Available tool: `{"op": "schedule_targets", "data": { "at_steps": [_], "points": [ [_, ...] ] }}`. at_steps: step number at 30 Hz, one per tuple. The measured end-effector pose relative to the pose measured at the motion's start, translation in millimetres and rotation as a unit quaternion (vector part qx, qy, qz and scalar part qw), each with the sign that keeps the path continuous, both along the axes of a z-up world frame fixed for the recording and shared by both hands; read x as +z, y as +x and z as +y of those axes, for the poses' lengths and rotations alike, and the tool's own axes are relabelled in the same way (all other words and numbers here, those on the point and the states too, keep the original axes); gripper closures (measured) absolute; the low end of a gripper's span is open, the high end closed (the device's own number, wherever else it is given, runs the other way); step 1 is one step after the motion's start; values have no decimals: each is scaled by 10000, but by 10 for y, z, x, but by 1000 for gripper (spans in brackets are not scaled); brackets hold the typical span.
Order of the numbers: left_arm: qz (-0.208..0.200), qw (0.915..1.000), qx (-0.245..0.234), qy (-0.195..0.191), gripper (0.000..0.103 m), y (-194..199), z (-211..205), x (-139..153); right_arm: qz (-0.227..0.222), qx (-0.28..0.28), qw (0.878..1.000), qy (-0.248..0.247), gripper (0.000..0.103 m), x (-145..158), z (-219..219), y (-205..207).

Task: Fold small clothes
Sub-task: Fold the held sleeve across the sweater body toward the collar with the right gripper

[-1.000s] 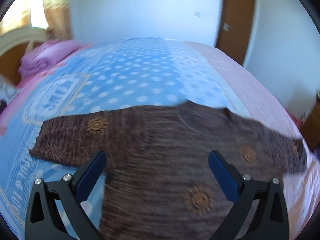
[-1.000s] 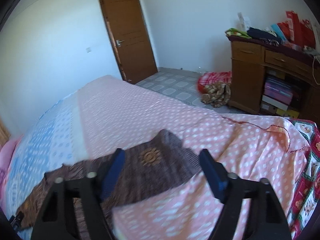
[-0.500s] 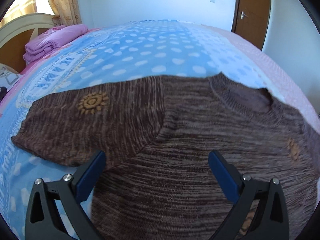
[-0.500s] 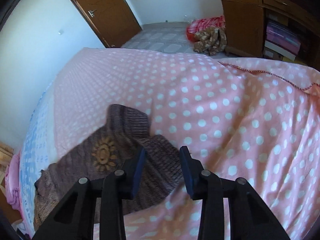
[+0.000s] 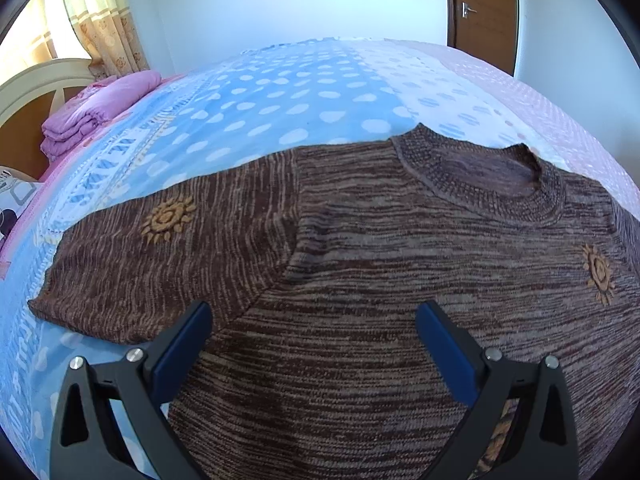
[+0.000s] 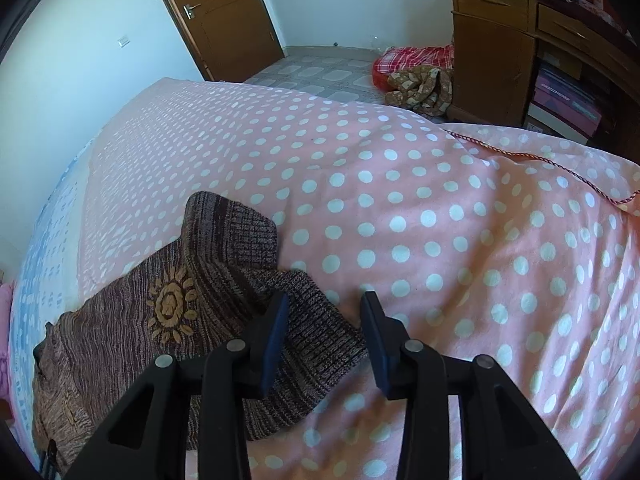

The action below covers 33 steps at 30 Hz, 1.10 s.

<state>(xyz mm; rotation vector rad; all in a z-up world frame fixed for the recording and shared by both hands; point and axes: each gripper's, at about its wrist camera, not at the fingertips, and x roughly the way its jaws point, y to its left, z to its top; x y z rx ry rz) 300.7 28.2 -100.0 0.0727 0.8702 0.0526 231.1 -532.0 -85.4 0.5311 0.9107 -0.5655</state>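
A small brown knit sweater [image 5: 360, 260] with orange sun motifs lies flat on the bed, neck away from me, one sleeve [image 5: 132, 264] stretched out to the left. My left gripper [image 5: 312, 320] is wide open and empty, just above the sweater's body near the left armpit. In the right wrist view the other sleeve [image 6: 224, 280] lies crumpled, its ribbed cuff [image 6: 232, 228] folded over. My right gripper [image 6: 324, 316] is partly open and empty, its jaws straddling the sleeve's edge on the pink sheet.
The bed has a blue dotted sheet [image 5: 280, 92] and a pink dotted sheet [image 6: 440, 208]. Folded purple bedding [image 5: 92, 112] lies by the headboard. A wooden cabinet [image 6: 520, 48], clothes on the floor [image 6: 420, 76] and a brown door [image 6: 224, 16] stand beyond the bed.
Both grippers came down closer to the sweater. The right gripper narrowed from wide open to partly open and now sits at the crumpled sleeve's edge. The left stayed wide open.
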Motion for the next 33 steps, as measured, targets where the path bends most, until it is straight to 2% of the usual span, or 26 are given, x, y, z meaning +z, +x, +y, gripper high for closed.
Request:
{"op": "schedule_targets", "data": {
  "at_steps": [3, 4, 5, 6, 8, 11, 13, 18, 21, 25, 29, 33],
  "points": [
    [60, 9998, 26, -198, 0, 6, 46, -23, 167, 357, 9992, -36, 63, 23, 97, 20],
    [96, 9995, 32, -301, 0, 14, 67, -35, 144, 477, 9988, 23, 68, 34, 123, 18],
    [126, 9992, 36, -390, 0, 24, 89, -43, 24, 598, 9980, 214, 92, 54, 126, -9],
    [159, 9986, 44, -499, 0, 35, 115, -54, -114, 629, 9973, 370, 96, 71, 122, -24],
    [172, 9979, 57, -616, 0, 36, 138, -63, -634, 589, 9946, 577, 96, 172, 93, -107],
    [155, 9982, 60, -569, 0, 30, 114, -70, -1340, 554, 9859, 839, 96, 270, 65, -235],
    [153, 9983, 61, -561, 0, 30, 111, -73, -1472, 495, 9826, 1016, 96, 249, 61, -265],
    [138, 9981, 64, -590, 0, 19, 125, -74, -1262, 386, 9830, 1276, 94, 80, 86, -222],
    [138, 9982, 64, -587, 0, 18, 125, -74, -1428, 410, 9834, 1041, 96, 201, 178, -260],
    [133, 9981, 65, -594, 0, 18, 124, -75, -1593, 516, 9850, 425, 96, 600, 328, -168],
    [128, 9981, 64, -600, 0, 14, 124, -74, -1419, 1242, 9818, -224, 96, 941, 832, 191],
    [122, 9980, 63, -613, 0, 13, 127, -70, -1374, 2131, 9670, -239, 96, 998, 1585, 573]
  ]
}}
